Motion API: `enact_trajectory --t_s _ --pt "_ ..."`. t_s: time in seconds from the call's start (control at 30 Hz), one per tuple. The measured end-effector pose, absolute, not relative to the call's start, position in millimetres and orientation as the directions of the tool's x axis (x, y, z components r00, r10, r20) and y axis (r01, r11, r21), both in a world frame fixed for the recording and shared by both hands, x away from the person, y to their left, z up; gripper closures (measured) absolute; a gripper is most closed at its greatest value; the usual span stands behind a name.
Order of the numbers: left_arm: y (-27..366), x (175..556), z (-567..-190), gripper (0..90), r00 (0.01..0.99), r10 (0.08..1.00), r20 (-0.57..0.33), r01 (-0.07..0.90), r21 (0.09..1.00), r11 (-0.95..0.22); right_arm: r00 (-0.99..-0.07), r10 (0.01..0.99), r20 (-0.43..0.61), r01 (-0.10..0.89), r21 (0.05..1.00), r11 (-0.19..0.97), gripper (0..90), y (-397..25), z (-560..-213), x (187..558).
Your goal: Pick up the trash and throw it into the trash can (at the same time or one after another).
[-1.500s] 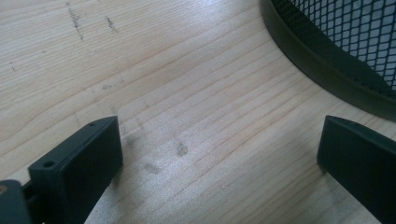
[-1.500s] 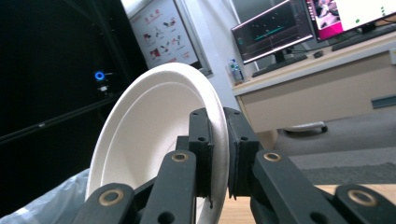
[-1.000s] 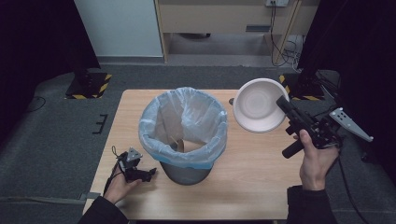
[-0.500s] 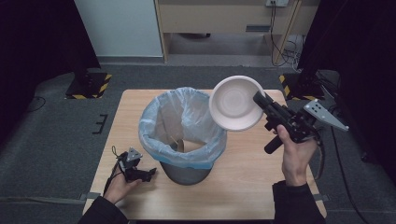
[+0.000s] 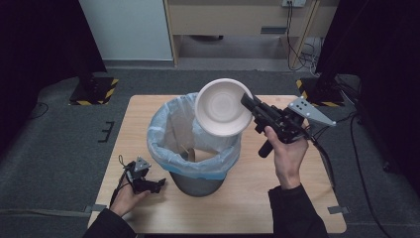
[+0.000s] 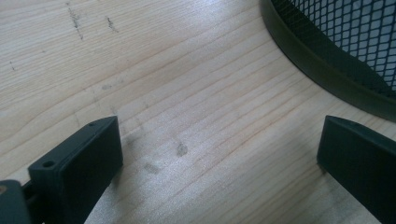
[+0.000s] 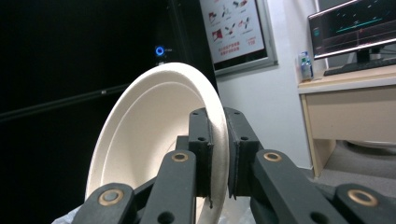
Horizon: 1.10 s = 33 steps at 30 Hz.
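One round white paper bowl (image 5: 223, 107) in play, one dark mesh waste bin (image 5: 194, 144) lined with a pale blue plastic bag (image 5: 163, 130), one light wooden table (image 5: 292, 198), two tools. Right tool (image 5: 247, 102) up in the air, clamped on the bowl's rim, both jaws pressed flat against the thin edge in the right gripper view (image 7: 218, 154). Bowl (image 7: 154, 140) tipped on its side, hollow facing up toward the high camera, hanging over the far right part of the bin's mouth, well clear of the table. Held high from below by the right hand (image 5: 287, 148). Inside the bin, something brown at the bottom, too dim to name.

Down at the near left: left tool (image 5: 159, 184) low on the table, just beside the bin's base, left hand (image 5: 126, 196) around it. Jaws wide apart in the left gripper view (image 6: 219, 158), nothing between them but bare wood grain (image 6: 177, 84). Mesh wall and dark bottom band of the bin (image 6: 327, 60) curving past at upper right, near the right-hand jaw, contact not possible to tell.
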<state>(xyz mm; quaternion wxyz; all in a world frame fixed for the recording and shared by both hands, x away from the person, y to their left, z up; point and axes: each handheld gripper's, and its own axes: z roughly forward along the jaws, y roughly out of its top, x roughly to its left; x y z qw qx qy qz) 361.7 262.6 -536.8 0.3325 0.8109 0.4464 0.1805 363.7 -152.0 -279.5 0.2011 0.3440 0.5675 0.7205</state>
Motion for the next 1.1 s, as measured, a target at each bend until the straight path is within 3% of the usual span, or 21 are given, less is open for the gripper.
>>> enact_trajectory --t_s 0.53,0.63,0.8,0.83,0.93,1.0,1.1 --pt "263 362 -537 0.0 0.536 0.844 -0.004 0.604 0.700 -0.381 -0.699 0.690 0.190 0.141 0.982 -0.127 80.4 -113 -292 374" --pt "263 362 -537 0.0 0.536 0.844 -0.003 0.604 0.700 -0.381 -0.713 0.675 0.189 0.165 0.981 -0.100 68.3 -109 -296 376" --pt "263 362 -537 0.0 0.536 0.844 -0.004 0.604 0.700 -0.381 -0.708 0.683 0.180 0.155 0.983 -0.098 56.7 -114 -293 376" --pt "263 362 -537 0.0 0.536 0.844 -0.004 0.604 0.700 -0.381 -0.691 0.704 0.165 0.131 0.986 -0.102 47.2 -123 -288 374" --pt "263 362 -537 0.0 0.536 0.844 -0.004 0.604 0.700 -0.380 -0.673 0.719 0.175 0.119 0.985 -0.128 42.0 -135 -286 372" --pt "263 362 -537 0.0 0.536 0.844 -0.004 0.604 0.700 -0.381 -0.624 0.757 0.194 0.124 0.981 -0.150 31.0 -158 -294 369" --pt "263 362 -537 0.0 0.536 0.844 -0.004 0.605 0.700 -0.381 -0.579 0.792 0.194 0.153 0.980 -0.128 27.0 -179 -312 367"
